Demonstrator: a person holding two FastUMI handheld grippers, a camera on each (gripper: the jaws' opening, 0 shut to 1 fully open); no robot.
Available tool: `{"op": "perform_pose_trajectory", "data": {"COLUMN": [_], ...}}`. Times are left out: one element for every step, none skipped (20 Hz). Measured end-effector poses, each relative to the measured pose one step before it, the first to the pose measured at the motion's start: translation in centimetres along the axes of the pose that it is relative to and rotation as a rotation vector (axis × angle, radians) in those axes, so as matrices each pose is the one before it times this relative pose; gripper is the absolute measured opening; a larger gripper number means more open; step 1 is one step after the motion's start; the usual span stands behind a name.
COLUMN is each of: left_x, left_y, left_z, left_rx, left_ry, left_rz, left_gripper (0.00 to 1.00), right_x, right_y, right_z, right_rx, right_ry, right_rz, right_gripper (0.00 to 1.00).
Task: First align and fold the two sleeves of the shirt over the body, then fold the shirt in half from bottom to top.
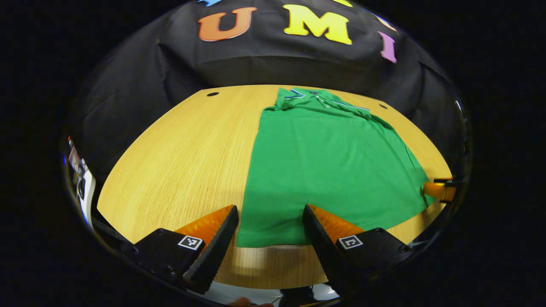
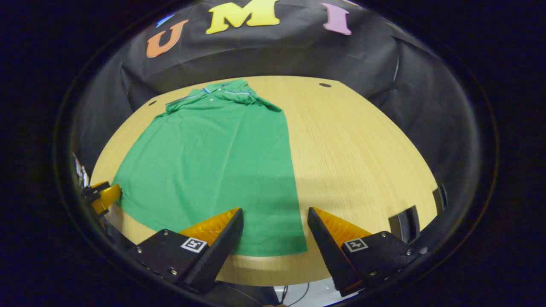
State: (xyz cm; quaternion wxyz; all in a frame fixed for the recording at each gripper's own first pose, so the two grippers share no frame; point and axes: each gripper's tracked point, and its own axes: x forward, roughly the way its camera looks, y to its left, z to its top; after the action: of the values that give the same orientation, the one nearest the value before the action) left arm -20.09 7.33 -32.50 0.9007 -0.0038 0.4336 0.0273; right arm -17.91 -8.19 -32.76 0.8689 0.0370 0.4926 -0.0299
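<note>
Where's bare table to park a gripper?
Bare table left of the shirt in the left gripper view; a wide patch beyond its other edge in the right gripper view. Crowded at the near hem, where both open grippers hover.

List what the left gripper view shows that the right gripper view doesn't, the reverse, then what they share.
Left gripper view: the left gripper, fingers open, frames one hem corner of the green polo shirt, with bare wooden table beside it.
Right gripper view: the right gripper, fingers open, frames the opposite hem corner.
Shared: the shirt lying flat, collar at the far end, sleeves apparently folded in, hem not yet folded up.
</note>
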Motion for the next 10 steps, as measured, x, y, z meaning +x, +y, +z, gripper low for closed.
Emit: {"op": "perform_pose_trajectory", "data": {"left_x": [0.063,-0.076,-0.154,-0.118,0.220,-0.152,0.008,0.120,0.118,0.105], "left_y": [-0.153,-0.307,-0.369,0.071,0.387,0.377,0.060,-0.087,-0.223,-0.089], "left_z": [-0.237,-0.190,-0.332,0.014,0.158,0.266,0.150,0.074,-0.082,0.065], "left_rx": [0.01616,0.01274,0.00197,-0.01021,-0.02660,-0.03725,-0.04564,-0.02751,-0.00534,0.00940], "left_ry": [-0.01519,0.00647,0.02271,0.02209,0.01554,0.01182,0.01083,0.01433,0.01491,0.01212], "left_rz": [0.00910,-0.00293,-0.01399,0.00045,0.00532,0.01266,0.00161,-0.00083,-0.00220,-0.00632], "left_gripper": [0.98,0.98,0.94,0.87,0.63,0.38,0.14,0.07,0.04,0.04], "right_x": [-0.054,-0.003,-0.249,-0.129,0.128,-0.036,-0.095,-0.010,-0.063,0.097], "right_y": [0.069,0.312,0.470,0.601,1.045,0.116,0.236,0.200,0.246,-0.057], "right_z": [-0.126,-0.213,0.104,-0.215,0.132,-0.028,-0.193,0.190,0.272,-0.068], "right_rx": [0.00306,0.00008,0.00510,0.00784,0.00916,-0.00082,-0.01491,-0.01466,-0.00191,0.00702], "right_ry": [-0.00075,0.01953,0.01482,-0.00034,-0.00223,-0.00103,0.01356,0.00085,-0.00039,0.00407], "right_rz": [-0.00911,-0.00162,0.00624,0.01797,0.03236,-0.00954,-0.00172,0.00525,0.00911,0.01146], "right_gripper": [1.00,1.00,1.00,0.75,0.51,0.26,0.01,0.02,0.01,0.01]}}
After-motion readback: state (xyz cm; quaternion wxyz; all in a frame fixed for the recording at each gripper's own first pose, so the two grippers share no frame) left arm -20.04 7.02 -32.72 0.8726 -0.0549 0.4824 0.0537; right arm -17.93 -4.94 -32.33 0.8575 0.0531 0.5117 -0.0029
